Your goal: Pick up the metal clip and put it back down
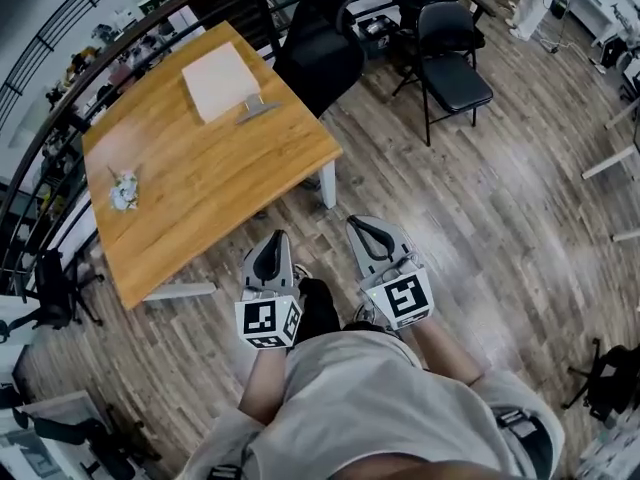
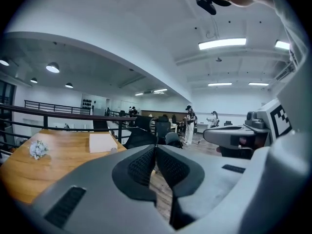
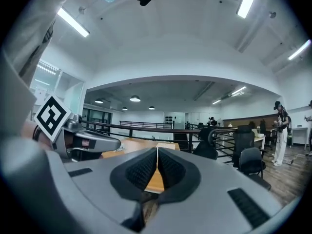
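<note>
Left claw: clenched, its two black ribbed pads meeting at the tips, nothing between them. Right claw: the same, pads pressed together along a thin seam, empty. Both have smooth grey moulded shells. I hold them low in front of my waist, side by side, tips out over the grey-brown plank floor, well apart from the table.

Small grey metal clip: lies flat on the rectangular wooden table, near its right edge. It is at a corner of a flat white square box, touching or just beside it; I cannot tell which. The clip reads as a thin, dull, elongated sliver; its finer shape is too small to make out.

Table top: warm orange wood with visible grain and square-cut edges, on white legs. Toward its left side, well apart from the clip, sits a small whitish crumpled bundle.

Room: a curved black metal railing runs along the table's far side. A black mesh-backed office chair stands at the table's far right corner. A black folding chair with a padded seat stands further right on the floor. The floor boards are matte, streaked grey and brown. The gripper views show a white ceiling with long strip lights, an open hall, and people standing far off beyond the chairs.
</note>
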The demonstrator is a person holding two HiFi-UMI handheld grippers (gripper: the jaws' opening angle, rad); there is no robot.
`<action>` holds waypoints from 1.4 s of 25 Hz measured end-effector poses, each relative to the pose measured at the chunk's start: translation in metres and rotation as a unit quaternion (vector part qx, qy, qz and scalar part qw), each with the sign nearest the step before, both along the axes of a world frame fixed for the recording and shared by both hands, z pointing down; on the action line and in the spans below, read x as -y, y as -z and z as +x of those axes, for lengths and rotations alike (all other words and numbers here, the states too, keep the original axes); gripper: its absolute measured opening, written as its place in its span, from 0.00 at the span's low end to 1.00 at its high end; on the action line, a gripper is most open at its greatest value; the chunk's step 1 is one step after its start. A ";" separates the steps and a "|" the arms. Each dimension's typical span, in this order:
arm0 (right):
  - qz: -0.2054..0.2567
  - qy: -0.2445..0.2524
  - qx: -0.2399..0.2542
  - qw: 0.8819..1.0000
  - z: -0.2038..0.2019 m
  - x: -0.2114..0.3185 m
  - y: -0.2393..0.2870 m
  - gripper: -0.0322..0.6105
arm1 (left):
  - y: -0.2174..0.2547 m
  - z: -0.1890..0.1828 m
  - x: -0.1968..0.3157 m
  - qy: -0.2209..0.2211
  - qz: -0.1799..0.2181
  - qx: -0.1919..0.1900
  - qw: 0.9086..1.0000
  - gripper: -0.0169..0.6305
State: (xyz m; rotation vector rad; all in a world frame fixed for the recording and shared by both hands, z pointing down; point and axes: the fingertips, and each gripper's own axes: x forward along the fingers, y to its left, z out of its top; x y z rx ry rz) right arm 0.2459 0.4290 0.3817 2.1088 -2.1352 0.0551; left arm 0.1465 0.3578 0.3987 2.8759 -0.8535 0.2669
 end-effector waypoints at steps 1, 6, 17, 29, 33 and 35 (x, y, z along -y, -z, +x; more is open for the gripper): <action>-0.002 0.000 0.000 1.000 0.002 0.010 -0.001 0.09 | 0.000 0.002 0.011 -0.001 0.000 -0.002 1.000 0.08; -0.009 -0.001 0.007 1.000 0.001 0.072 0.005 0.09 | 0.009 0.004 0.070 -0.019 0.000 -0.010 1.000 0.08; -0.077 0.023 -0.021 0.997 -0.014 0.219 -0.012 0.09 | -0.007 -0.017 0.226 -0.032 -0.039 -0.003 0.999 0.08; -0.165 0.069 -0.041 0.983 0.014 0.319 -0.069 0.09 | -0.057 -0.011 0.311 0.002 -0.089 0.030 0.996 0.08; -0.174 0.102 -0.049 0.978 0.035 0.361 -0.085 0.09 | -0.072 0.007 0.343 0.026 -0.102 0.051 0.993 0.08; -0.179 0.114 -0.056 0.976 0.051 0.382 -0.092 0.09 | -0.082 0.019 0.354 0.032 -0.113 0.060 0.991 0.08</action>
